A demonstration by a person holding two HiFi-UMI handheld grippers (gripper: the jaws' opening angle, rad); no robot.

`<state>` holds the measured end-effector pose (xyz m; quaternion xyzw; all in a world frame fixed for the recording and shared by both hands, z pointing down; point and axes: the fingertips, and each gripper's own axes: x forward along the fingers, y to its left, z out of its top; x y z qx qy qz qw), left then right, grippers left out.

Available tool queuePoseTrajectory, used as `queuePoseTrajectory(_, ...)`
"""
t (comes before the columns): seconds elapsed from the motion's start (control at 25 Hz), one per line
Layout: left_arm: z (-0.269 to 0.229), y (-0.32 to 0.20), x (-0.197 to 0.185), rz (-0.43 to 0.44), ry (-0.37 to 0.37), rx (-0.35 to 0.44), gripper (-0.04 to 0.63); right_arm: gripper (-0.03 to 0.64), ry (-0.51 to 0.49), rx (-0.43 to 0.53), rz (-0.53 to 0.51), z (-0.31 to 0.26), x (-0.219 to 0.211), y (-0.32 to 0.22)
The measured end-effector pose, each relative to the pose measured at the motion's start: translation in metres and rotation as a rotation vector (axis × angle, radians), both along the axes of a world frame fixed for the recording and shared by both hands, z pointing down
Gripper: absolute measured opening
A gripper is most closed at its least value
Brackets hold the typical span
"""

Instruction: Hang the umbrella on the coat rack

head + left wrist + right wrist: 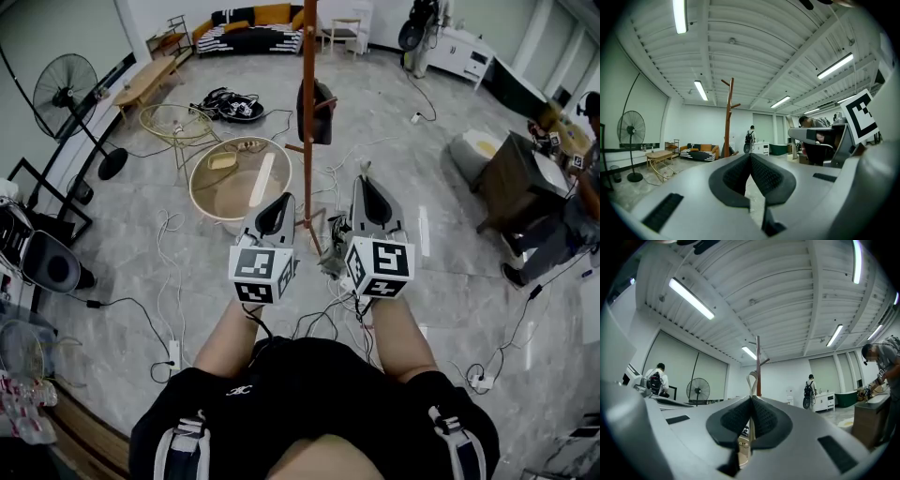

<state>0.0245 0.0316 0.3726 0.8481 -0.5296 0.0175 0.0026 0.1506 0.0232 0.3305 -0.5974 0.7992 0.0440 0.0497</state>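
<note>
The brown wooden coat rack (308, 112) stands straight ahead, and a dark bag (317, 112) hangs on one of its pegs. My right gripper (364, 178) is held level just right of the pole. It is shut on a cream part of the umbrella (751, 380), whose loop sticks up past the fingertips. A grey bundle (332, 251), probably the umbrella's body, hangs below between my two hands. My left gripper (286, 199) is shut with nothing in it, just left of the pole. The rack (728, 117) shows beyond the left gripper (751, 154), and the rack (758, 362) rises behind the right gripper (752, 398).
A round wooden table (241, 178) stands left of the rack and a wire-frame table (176, 122) stands behind it. A floor fan (66, 89) is far left. Cables cross the floor (169, 262). A person (572, 216) works at a dark cabinet (516, 178) on the right.
</note>
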Motion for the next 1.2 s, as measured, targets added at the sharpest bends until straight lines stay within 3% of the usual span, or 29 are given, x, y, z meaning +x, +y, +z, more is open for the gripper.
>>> queuePoseTrajectory(0.4,-0.002,-0.077,-0.058,0.044,-0.009,0.011,0.017,0.015,0.013,0.035,0.054,-0.016,-0.051,-0.073)
queuePoseTrajectory(0.72,0.001,-0.159,-0.123,0.116,0.033,0.017,0.017,0.015,0.02,0.106,0.131,-0.036,-0.103,-0.146)
queuePoseTrajectory(1.2,0.012,-0.233,-0.157,0.111,0.045,-0.021,0.017,0.015,0.018,0.139,0.19,-0.08,-0.104,-0.234)
